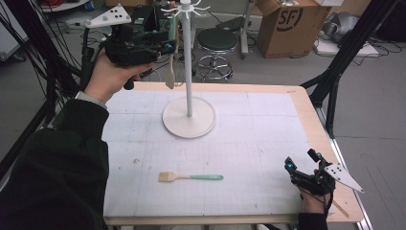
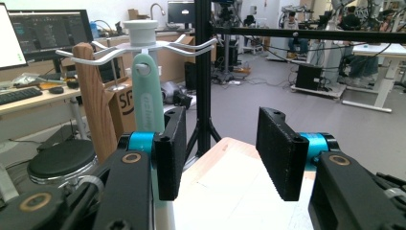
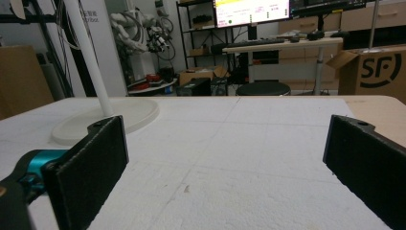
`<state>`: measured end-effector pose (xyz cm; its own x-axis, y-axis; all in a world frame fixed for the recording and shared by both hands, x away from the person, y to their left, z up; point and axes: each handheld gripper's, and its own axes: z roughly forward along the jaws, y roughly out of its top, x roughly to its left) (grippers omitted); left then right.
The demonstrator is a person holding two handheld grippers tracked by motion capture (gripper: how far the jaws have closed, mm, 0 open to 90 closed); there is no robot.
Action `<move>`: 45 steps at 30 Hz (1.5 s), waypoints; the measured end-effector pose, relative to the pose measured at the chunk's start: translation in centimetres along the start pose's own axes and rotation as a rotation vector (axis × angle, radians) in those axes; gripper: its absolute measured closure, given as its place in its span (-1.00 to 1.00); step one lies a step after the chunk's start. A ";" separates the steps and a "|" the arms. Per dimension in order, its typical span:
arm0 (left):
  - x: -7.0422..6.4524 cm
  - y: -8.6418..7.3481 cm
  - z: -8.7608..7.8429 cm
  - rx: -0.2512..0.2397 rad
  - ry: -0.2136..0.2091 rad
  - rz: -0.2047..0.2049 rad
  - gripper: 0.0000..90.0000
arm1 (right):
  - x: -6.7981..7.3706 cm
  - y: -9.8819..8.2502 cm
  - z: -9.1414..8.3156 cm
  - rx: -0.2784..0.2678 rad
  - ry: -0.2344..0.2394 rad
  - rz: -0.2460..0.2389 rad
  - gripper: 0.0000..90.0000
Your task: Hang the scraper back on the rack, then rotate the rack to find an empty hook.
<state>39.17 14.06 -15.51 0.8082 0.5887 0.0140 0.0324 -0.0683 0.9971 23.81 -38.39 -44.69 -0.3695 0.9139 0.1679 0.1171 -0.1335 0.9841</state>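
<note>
A white hook stand (image 1: 188, 72) rises from its round base (image 1: 189, 125) at the back middle of the white mat. From its top hooks (image 2: 143, 45) hang a mint-handled utensil (image 2: 146, 96) and a wooden one (image 2: 95, 103). My left gripper (image 1: 166, 46) is held high beside them, open (image 2: 220, 143); the mint handle lies just outside its left jaw, not between the jaws. A brush (image 1: 190, 177) with a mint handle and pale bristles lies flat near the mat's front. My right gripper (image 1: 301, 161) rests low at the front right, open (image 3: 225, 167) over bare mat, facing the stand's base (image 3: 129, 112).
The wooden table edge (image 1: 316, 120) borders the mat (image 1: 258, 143) on the right. Behind the table stand a black stool (image 1: 218, 40), a cardboard box (image 1: 289, 26) and black frame legs (image 1: 335, 72). Cables lie on the floor at the back left.
</note>
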 end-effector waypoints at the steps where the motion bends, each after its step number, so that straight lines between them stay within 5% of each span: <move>1: 0.0 0.0 0.0 0.000 0.004 0.001 0.23 | -0.1 0.0 0.1 -0.008 0.000 -0.016 -0.99; 11: -0.3 1.3 0.6 0.000 0.026 0.011 0.98 | -0.2 -0.1 0.0 -0.017 -0.003 -0.003 -0.99; 32: -1.6 3.3 4.1 0.029 0.017 0.042 0.99 | -0.5 -0.2 0.0 -0.011 -0.005 0.004 -0.99; 45: -1.2 3.7 5.1 0.045 0.073 0.041 0.99 | -0.7 -0.2 -0.1 -0.018 -0.008 -0.005 -0.99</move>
<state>41.28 8.99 -12.21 0.7643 0.6419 0.0613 0.0281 -0.1281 0.9914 23.96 -39.06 -44.95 -0.3628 0.9176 0.1623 0.0987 -0.1353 0.9859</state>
